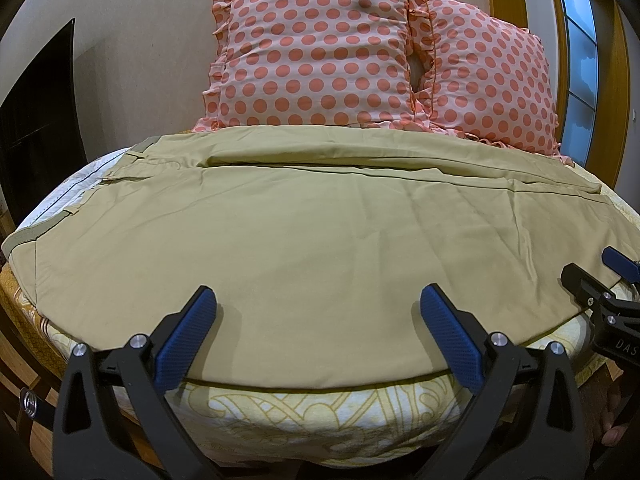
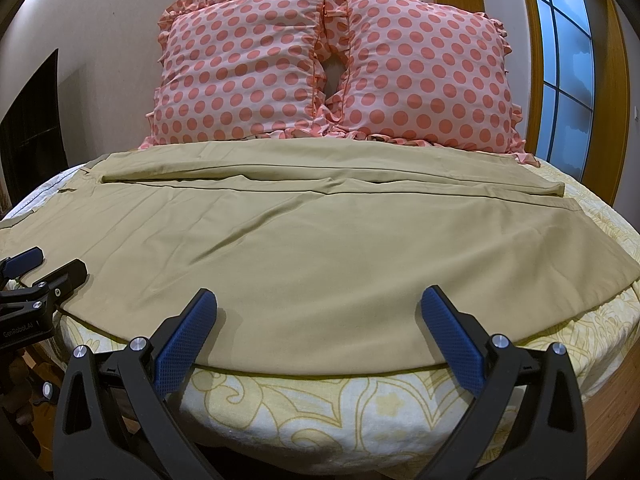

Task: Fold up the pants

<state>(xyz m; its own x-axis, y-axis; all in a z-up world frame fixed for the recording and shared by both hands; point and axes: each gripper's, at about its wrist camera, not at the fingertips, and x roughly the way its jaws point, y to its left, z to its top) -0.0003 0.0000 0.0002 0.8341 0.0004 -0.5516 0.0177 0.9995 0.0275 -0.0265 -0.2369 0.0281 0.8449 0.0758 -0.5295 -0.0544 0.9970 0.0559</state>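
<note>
Khaki pants (image 1: pixel 304 224) lie spread flat across the bed, waistband at the left, legs running right; they also show in the right wrist view (image 2: pixel 320 240). One leg lies folded over the other along the far side. My left gripper (image 1: pixel 318 308) is open, its blue pads over the near edge of the pants, holding nothing. My right gripper (image 2: pixel 318 308) is open over the near edge further right, also empty. The right gripper shows at the right edge of the left wrist view (image 1: pixel 600 276); the left gripper shows at the left edge of the right wrist view (image 2: pixel 44 268).
Two pink polka-dot pillows (image 1: pixel 320 52) (image 2: pixel 424 68) stand against the wall just behind the pants. The bed sheet (image 2: pixel 320 408) is yellow-patterned; its near edge drops off below the grippers. A dark screen (image 1: pixel 36 120) stands at the left, a window (image 2: pixel 564 64) at the right.
</note>
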